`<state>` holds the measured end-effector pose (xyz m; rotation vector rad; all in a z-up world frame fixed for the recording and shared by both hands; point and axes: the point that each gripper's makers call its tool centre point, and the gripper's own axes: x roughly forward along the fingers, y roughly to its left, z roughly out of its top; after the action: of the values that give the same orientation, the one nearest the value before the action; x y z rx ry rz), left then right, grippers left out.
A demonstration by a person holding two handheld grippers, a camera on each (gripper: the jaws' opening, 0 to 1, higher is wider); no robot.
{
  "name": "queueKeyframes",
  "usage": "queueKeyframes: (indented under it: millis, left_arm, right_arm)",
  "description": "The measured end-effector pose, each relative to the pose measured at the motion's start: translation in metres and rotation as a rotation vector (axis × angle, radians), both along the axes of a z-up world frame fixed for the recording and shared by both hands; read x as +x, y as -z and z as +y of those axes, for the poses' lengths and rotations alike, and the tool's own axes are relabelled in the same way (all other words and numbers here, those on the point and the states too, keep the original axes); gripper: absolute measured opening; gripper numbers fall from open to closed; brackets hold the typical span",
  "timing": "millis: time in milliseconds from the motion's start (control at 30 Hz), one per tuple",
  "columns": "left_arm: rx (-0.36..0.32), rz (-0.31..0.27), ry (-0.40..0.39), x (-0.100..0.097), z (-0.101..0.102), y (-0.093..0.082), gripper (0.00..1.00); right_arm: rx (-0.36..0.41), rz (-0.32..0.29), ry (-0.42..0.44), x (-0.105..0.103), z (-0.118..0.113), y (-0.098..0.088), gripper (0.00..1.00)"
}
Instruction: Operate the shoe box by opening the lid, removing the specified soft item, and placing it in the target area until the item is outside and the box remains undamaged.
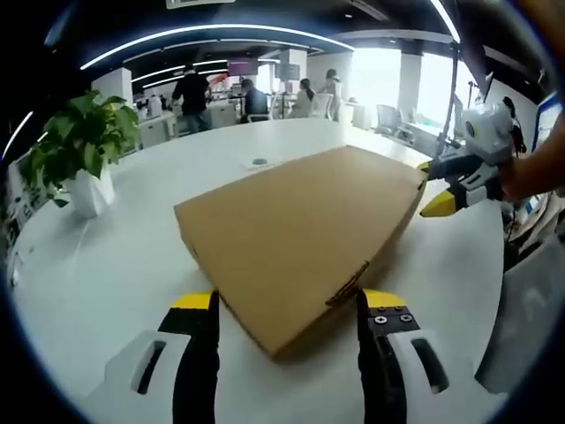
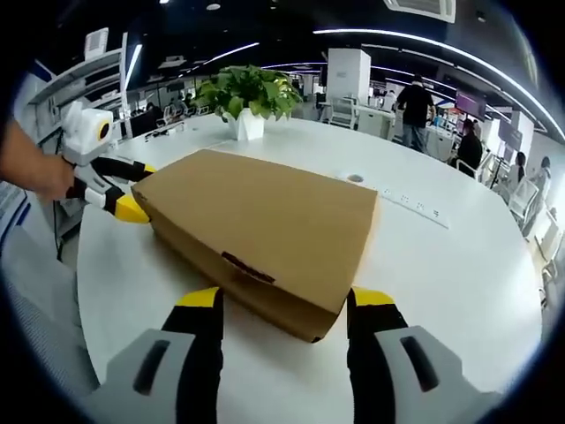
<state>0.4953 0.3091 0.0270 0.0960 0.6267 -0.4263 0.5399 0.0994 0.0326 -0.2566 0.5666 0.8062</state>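
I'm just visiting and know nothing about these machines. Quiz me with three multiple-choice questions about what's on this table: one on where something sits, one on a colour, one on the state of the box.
1. Where do the two tongs stand around the shoe box?
A. both at one corner
B. at opposite corners
C. both above the lid

2. What colour are the tips of the tongs?
A. yellow
B. red
C. green

3. What state is the box lid in?
A. lifted off
B. half raised
C. closed flat

Answers:
1 B: the left tongs straddle the near corner in the left gripper view, while the right tongs sit at the far one.
2 A: yellow tips show in both views.
3 C: the brown top lies flat, with no gap showing.
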Motion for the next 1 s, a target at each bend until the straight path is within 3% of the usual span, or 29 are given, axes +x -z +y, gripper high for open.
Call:
queueKeyframes:
  millis: [200,500,733,1000]
  left_arm:
    - [0.000,0.010,0.021,-0.014,0.000,-0.001,0.63]
    - [0.001,0.019,0.043,-0.047,0.004,-0.002,0.61]
    - [-0.003,0.021,0.053,-0.074,0.007,-0.003,0.60]
    - [-0.009,0.029,0.056,-0.074,0.007,-0.002,0.62]
  right_arm:
    - [0.003,0.015,0.020,-0.019,0.000,-0.001,0.52]
    - [0.024,0.032,0.055,-0.071,-0.001,-0.002,0.51]
    - [0.041,0.041,0.073,-0.101,0.002,-0.003,0.50]
    - [0.033,0.034,0.096,-0.098,-0.002,-0.001,0.45]
